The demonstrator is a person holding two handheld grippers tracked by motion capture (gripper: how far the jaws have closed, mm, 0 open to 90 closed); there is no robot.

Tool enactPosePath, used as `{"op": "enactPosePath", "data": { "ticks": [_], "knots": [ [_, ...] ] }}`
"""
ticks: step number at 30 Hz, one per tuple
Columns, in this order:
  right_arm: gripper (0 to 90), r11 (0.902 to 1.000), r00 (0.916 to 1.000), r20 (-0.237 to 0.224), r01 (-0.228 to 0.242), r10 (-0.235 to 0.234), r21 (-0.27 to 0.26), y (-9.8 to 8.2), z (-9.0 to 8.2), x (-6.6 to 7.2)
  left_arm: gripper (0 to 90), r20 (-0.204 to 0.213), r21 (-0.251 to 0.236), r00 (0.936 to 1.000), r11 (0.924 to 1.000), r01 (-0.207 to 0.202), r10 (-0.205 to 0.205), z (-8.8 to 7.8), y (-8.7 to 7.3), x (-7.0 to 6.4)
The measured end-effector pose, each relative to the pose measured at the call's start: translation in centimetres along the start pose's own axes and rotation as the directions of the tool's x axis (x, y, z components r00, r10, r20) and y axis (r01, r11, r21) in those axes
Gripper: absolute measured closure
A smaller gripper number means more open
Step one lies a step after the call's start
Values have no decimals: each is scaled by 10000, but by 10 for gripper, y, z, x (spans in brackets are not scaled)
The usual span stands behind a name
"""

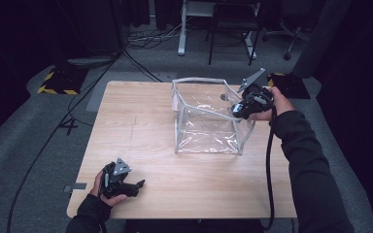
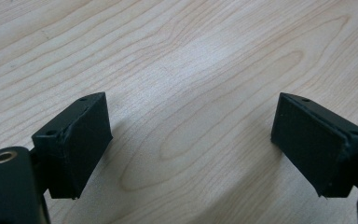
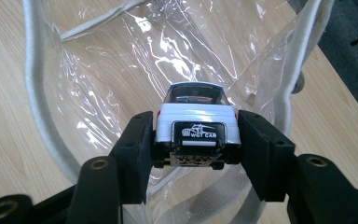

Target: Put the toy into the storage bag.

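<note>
One white toy car (image 3: 197, 122), rear plate "WGT CAR"

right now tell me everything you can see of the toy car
The toy car is small and white, with dark windows and a black rear panel lettered "WGT CAR"; it looks like painted metal or plastic. The right gripper is shut on its two sides, holding it level, rear toward the camera, above the open clear plastic bag with white trim. Only the gripper's pads touch it.
</note>
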State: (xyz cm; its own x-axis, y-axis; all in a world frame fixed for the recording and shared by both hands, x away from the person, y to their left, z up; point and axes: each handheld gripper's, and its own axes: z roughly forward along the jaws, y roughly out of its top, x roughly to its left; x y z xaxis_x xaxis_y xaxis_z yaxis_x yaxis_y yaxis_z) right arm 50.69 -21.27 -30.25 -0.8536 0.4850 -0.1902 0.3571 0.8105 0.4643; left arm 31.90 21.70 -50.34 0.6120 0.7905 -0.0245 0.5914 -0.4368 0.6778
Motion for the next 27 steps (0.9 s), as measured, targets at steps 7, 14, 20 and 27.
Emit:
{"op": "enactPosePath", "data": {
  "ticks": [7,14,20,27],
  "knots": [
    [481,9998,9998,-6,186,-186,99,-2,-2,0,123,-12,-17,10000,10000,17,-17,0,0,0],
    [482,9996,9997,-1,262,-262,115,-5,-3,-1,122,-4,-6,10000,10000,-18,18,0,0,0],
    [481,9997,9997,8,237,-237,103,-7,-5,-1,122,5,1,10000,10000,6,-6,0,0,0],
    [481,9996,9996,-15,290,-290,36,-7,-4,-1,122,-5,-11,10000,10000,13,-13,0,0,0]
  ]
}}
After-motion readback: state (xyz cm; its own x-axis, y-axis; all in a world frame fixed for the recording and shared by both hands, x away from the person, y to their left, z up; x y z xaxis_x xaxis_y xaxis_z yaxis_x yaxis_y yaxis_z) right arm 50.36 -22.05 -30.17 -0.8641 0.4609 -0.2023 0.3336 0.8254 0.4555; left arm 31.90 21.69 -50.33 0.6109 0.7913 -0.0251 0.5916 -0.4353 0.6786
